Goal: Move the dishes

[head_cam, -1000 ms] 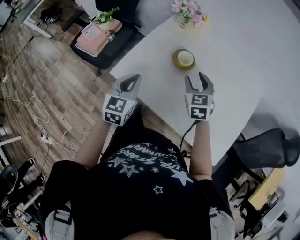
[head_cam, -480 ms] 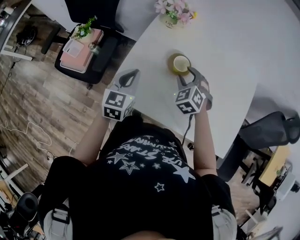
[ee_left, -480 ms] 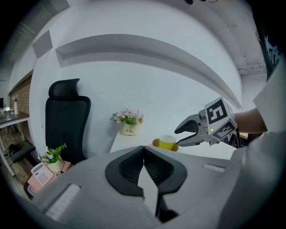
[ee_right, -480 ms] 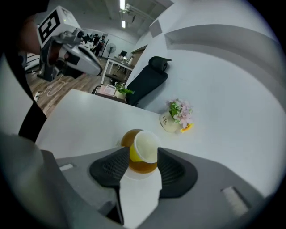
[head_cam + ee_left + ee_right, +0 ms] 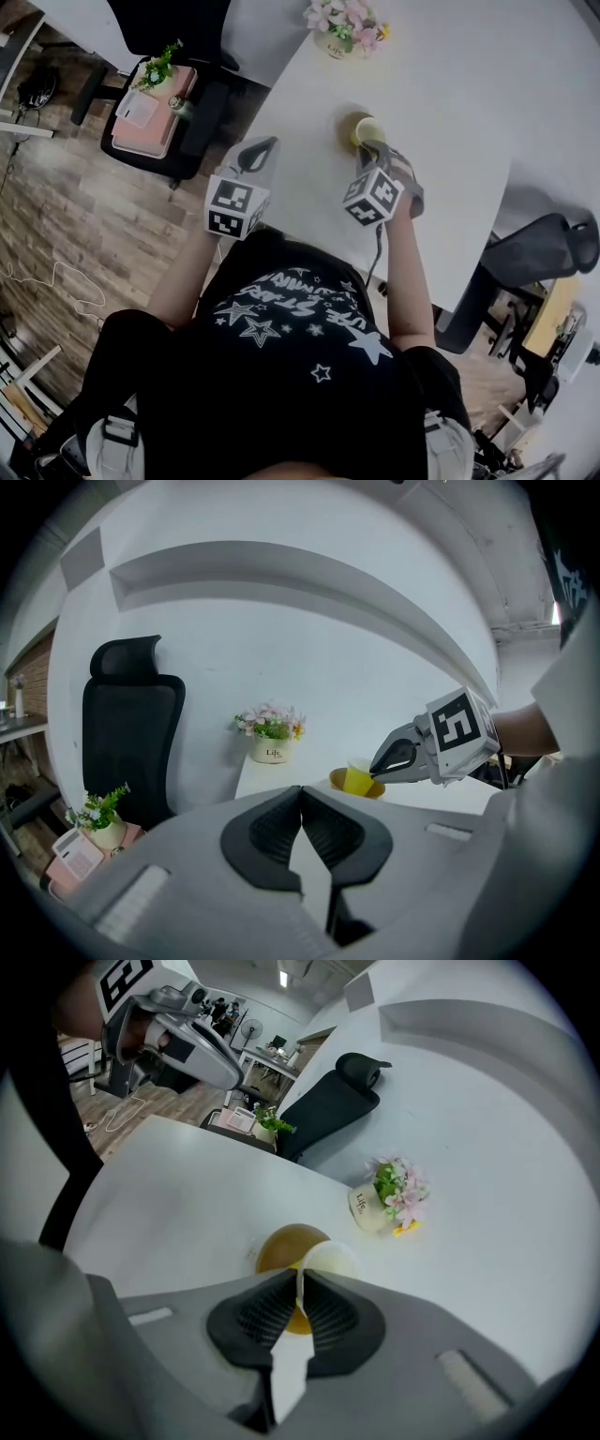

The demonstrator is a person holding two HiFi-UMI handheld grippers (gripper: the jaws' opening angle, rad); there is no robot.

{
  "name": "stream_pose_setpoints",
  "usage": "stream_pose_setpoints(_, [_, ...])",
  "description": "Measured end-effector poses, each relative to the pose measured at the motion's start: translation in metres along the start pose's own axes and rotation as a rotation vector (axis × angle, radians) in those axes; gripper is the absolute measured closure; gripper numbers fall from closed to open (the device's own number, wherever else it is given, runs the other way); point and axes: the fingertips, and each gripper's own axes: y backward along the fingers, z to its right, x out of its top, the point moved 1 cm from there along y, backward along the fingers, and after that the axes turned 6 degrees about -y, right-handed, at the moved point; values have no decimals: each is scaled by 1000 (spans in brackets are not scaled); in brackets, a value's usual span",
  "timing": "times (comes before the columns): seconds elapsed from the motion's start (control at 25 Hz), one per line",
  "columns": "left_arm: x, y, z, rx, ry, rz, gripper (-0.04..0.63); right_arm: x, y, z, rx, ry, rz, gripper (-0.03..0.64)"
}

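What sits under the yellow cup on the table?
A round brownish saucer, on the white table. Its middle is covered by the cup and cannot be seen.

Long white tabletop (image 5: 450, 112) fills right side — brown wood-plank floor (image 5: 66, 216) at left. Black high-backed office chair (image 5: 169, 23) at far edge, second black chair (image 5: 544, 253) right. Plain white wall (image 5: 281, 621) behind.

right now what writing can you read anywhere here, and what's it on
"Life": on the white flower pot on the table; the smaller print under it is too small to read.
Print on the person's black T-shirt: white lettering among stars, upside down and too blurred to read.
Nothing else readable.
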Motion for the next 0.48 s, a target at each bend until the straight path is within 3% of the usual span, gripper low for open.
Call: stream_pose_setpoints(0.48, [6,-16,-18,-23,14,28,584,20,28,30,-5,-154,62,594])
